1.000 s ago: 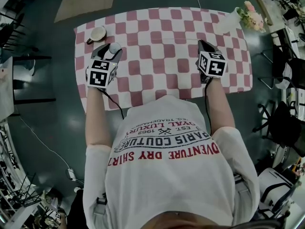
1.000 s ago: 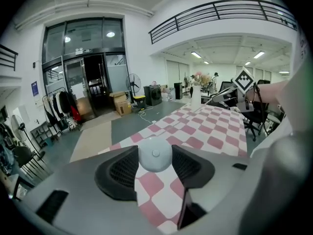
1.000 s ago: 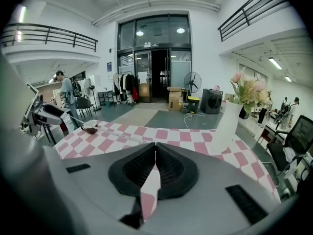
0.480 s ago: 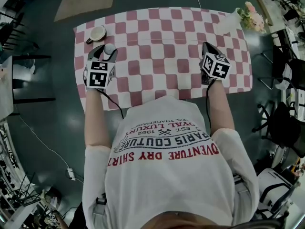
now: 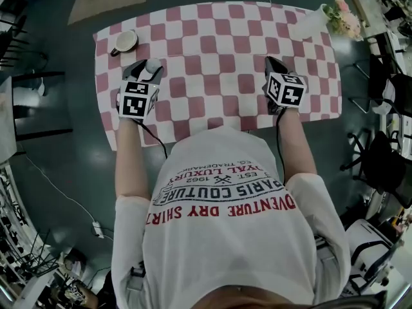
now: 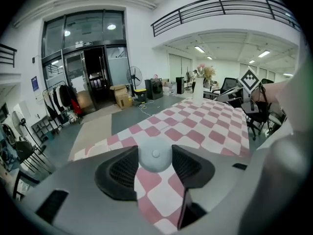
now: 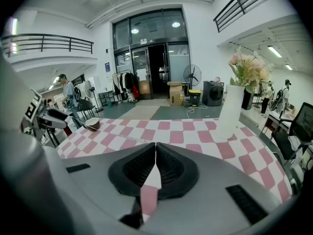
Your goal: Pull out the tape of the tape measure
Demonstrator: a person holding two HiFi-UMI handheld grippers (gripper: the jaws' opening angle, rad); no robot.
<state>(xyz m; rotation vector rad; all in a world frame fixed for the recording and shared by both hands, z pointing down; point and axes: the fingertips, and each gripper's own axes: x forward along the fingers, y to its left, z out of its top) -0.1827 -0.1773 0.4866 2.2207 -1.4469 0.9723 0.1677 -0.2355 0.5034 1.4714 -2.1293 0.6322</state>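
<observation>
Tape measure [image 5: 153, 64] gripped at left, tape not yet drawn

A cup [image 5: 125, 40] stands at the far left corner of the worktop [image 5: 219, 69], which is covered in a red-and-white checked cloth. Just to its right, the left hand-held gripper [image 5: 149, 68] has its jaws set apart on the round grey tape measure, one pad against each side of the case. Whether the case rests on the cloth or hangs just above it cannot be told. Well apart on the right, the right hand-held gripper [image 5: 273, 63] is closed, pad against pad, with nothing to be seen between them. A white vase [image 5: 313, 23] of pink flowers [image 5: 343, 17] stands at the far right corner.

No tape shows between the two grippers, so the step in hand looks like holding the case ready, before any pull. The next move probably calls for the right jaws to part, cross to the case and pinch the tape's end tab, then draw away while the left holds firm.

The case is a disc with no long axis of its own. Its flat face, with a small centre button, turns toward the left gripper's camera. The tape's mouth is not visible, so its direction cannot be told.
</observation>
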